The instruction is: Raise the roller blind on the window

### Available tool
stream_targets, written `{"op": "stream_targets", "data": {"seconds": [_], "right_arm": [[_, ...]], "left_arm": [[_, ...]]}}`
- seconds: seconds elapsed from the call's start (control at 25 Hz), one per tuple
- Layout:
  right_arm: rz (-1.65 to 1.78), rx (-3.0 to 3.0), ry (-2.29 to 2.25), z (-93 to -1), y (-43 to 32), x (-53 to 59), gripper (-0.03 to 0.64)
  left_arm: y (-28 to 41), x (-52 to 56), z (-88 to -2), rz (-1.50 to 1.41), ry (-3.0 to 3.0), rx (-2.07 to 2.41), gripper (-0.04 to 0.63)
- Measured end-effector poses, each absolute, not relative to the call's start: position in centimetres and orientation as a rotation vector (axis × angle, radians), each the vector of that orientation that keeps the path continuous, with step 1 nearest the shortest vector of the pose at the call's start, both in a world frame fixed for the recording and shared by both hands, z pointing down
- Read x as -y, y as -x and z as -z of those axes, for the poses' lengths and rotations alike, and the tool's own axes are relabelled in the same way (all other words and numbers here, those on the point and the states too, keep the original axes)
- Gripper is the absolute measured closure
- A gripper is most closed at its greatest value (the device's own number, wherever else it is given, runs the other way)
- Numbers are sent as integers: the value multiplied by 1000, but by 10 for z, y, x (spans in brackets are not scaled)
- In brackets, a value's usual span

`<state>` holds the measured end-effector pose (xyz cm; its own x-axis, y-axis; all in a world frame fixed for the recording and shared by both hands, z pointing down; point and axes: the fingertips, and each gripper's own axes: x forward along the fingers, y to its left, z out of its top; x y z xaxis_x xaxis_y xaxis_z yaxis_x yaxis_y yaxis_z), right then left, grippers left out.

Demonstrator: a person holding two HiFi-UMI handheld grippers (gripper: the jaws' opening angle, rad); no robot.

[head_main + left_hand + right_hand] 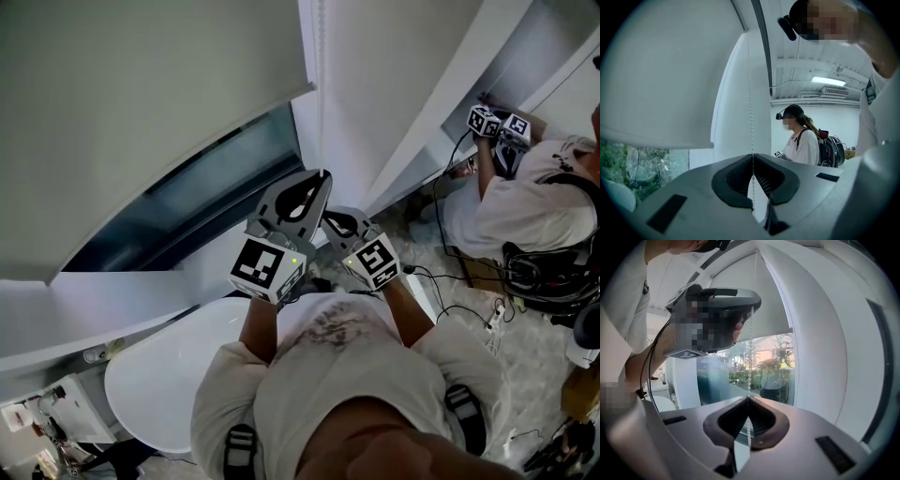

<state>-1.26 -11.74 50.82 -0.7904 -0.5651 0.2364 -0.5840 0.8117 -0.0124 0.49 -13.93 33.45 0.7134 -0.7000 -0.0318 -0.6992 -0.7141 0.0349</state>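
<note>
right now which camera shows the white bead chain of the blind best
Right gripper view: the white bead chain stands out against window glass, beads distinct, into the shut right tongs. Left gripper view: pale on white frame. Head view: barely visible.

A curved white wall point(394, 84) is seen beside the window point(202, 202), through which green shrubs point(761, 373) are shown in daylight. The pale marbled floor point(417, 246) is strewn with black cables point(433, 276). A strip light point(828, 81) is lit on the ceiling.
</note>
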Motion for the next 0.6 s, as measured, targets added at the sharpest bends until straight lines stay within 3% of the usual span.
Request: {"op": "stream_targets", "data": {"seconds": [0.6], "right_arm": [[-245,2682,-822,-574,11,108,555]], "left_arm": [[-3,133,-403,-30,-2772,1143,586]]}}
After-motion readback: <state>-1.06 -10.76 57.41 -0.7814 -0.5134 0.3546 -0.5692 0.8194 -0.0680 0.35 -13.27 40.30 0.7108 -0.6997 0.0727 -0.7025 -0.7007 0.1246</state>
